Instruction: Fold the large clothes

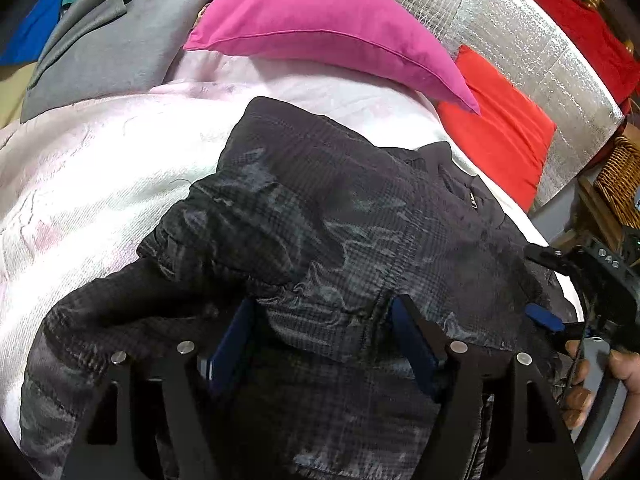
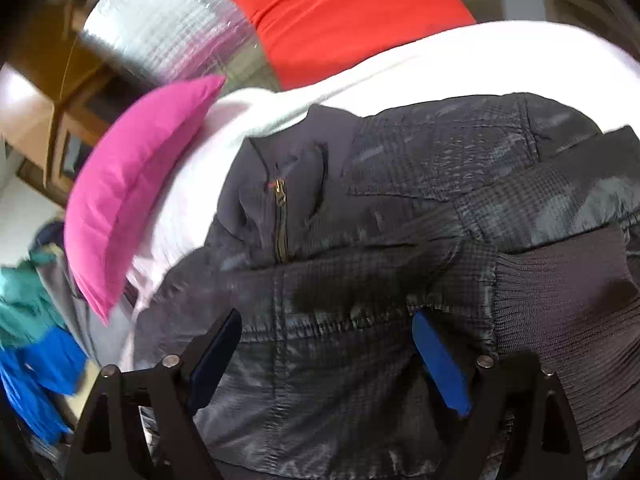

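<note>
Now, left gripper [image 1: 320, 336]: jaws wide apart, a ridge of jacket cloth between the 2 blue pads, not pinched.
Right gripper [image 2: 328, 356]: jaws wide apart over the zip front, gripping nothing.
Jacket [image 1: 320, 208]: 1, dark checked, lying on the pale bedspread [image 1: 100, 168].
Pillows: 1 pink pillow [image 1: 320, 16], 1 red pillow [image 1: 496, 128].

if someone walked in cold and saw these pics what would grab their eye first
Probably the dark checked jacket, crumpled across the pale pink bedcover and filling the middle of both views. Next come the bright pink pillow lying behind it and the red cushion propped against a silver foil-like panel.
</note>
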A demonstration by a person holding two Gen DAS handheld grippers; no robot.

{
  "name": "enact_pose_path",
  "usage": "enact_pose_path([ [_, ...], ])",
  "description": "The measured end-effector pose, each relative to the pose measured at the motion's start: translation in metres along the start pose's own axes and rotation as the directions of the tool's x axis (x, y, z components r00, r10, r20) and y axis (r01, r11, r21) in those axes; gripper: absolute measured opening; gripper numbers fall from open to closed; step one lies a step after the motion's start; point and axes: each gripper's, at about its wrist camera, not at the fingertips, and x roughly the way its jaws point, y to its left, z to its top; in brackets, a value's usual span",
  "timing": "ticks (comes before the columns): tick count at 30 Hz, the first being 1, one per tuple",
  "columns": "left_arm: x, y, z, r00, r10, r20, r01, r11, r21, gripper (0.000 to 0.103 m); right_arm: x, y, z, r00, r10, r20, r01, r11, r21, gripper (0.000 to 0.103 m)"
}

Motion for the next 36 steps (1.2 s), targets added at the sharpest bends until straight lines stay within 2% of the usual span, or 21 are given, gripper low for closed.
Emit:
enact_pose_path([
  [3,0.000,0.001,0.000,1.000,-0.004,-0.002,0.004,1.000,-0.002,0.074,-0.020,0.000,-0.013,1.000,-0.007,0.026,0.008,1.000,-0.027,0.089],
  [6,-0.002,0.004,0.002,1.000,-0.020,-0.004,0.020,1.000,-0.021,0.074,-0.057,-0.009,-0.035,0.998,0.003,0.063,0.000,0.998,-0.057,0.089],
  [11,-0.016,0.016,0.005,0.997,-0.065,0.037,0.069,0.991,-0.116,0.074,-0.112,-0.048,-0.078,0.991,0.039,0.125,-0.044,0.998,0.040,0.089],
  [15,-0.029,0.017,0.004,0.992,-0.086,0.096,0.098,0.986,-0.133,0.074,-0.109,-0.076,-0.098,0.990,0.121,0.069,-0.133,0.972,0.193,0.089],
  [18,-0.037,0.016,0.005,0.986,-0.095,0.138,0.112,0.986,-0.120,0.074,-0.097,-0.084,-0.095,0.986,0.140,0.094,-0.159,0.955,0.249,0.089],
  [19,-0.035,0.014,0.005,0.988,-0.087,0.131,0.101,0.990,-0.103,0.074,-0.094,-0.087,-0.092,0.983,0.148,0.107,-0.172,0.947,0.270,0.089],
  [21,-0.018,0.008,0.004,0.997,-0.056,0.062,0.060,0.995,-0.078,0.074,-0.082,-0.098,-0.085,0.980,0.156,0.127,-0.190,0.922,0.337,0.089],
  [22,-0.009,0.007,0.003,0.999,-0.045,0.026,0.046,0.996,-0.074,0.074,-0.076,-0.103,-0.083,0.978,0.155,0.136,-0.196,0.907,0.372,0.086],
  [23,-0.001,0.005,0.001,1.000,-0.029,0.001,0.029,0.998,-0.060,0.074,-0.072,-0.106,-0.080,0.978,0.156,0.141,-0.201,0.895,0.398,0.076],
  [24,0.000,0.001,-0.001,1.000,-0.009,0.017,0.010,1.000,-0.026,0.074,-0.068,-0.106,-0.076,0.982,0.141,0.128,-0.181,0.900,0.396,0.028],
  [25,-0.001,-0.001,-0.001,1.000,-0.001,0.021,0.002,1.000,-0.011,0.074,-0.066,-0.104,-0.073,0.984,0.135,0.114,-0.169,0.908,0.384,0.025],
  [26,-0.002,-0.002,-0.001,1.000,-0.006,0.016,0.006,1.000,-0.008,0.074,-0.072,-0.102,-0.072,0.982,0.133,0.136,-0.174,0.913,0.368,0.024],
  [27,-0.003,-0.002,0.000,1.000,-0.020,0.010,0.020,1.000,-0.016,0.074,-0.088,-0.090,-0.071,0.976,0.104,0.190,-0.158,0.942,0.295,0.024],
  [29,-0.002,0.002,0.001,1.000,-0.028,0.005,0.028,0.999,-0.034,0.074,-0.107,-0.070,-0.074,0.964,0.064,0.258,-0.114,0.976,0.183,0.024],
  [30,-0.001,0.002,0.001,1.000,-0.019,0.006,0.019,0.999,-0.032,0.074,-0.106,-0.064,-0.077,0.965,0.017,0.261,-0.052,0.990,0.130,0.024],
  [32,-0.001,0.000,-0.001,1.000,-0.007,0.008,0.007,1.000,-0.014,0.074,-0.081,-0.074,-0.080,0.983,-0.069,0.173,0.047,0.991,0.125,0.026],
  [33,-0.002,-0.001,-0.001,1.000,-0.003,0.009,0.003,1.000,-0.008,0.074,-0.066,-0.085,-0.083,0.992,-0.064,0.111,0.046,0.986,0.158,0.034],
  [34,-0.002,-0.001,-0.001,1.000,-0.003,0.009,0.003,1.000,-0.008,0.074,-0.064,-0.090,-0.083,0.991,-0.022,0.131,-0.002,0.984,0.179,0.037],
  [35,-0.003,0.000,-0.001,1.000,-0.009,0.010,0.010,1.000,-0.020,0.074,-0.069,-0.091,-0.084,0.988,0.002,0.156,-0.031,0.982,0.185,0.043],
  [36,-0.004,0.002,0.001,1.000,-0.020,0.013,0.021,0.999,-0.044,0.074,-0.075,-0.089,-0.083,0.986,0.032,0.163,-0.063,0.981,0.184,0.070],
])
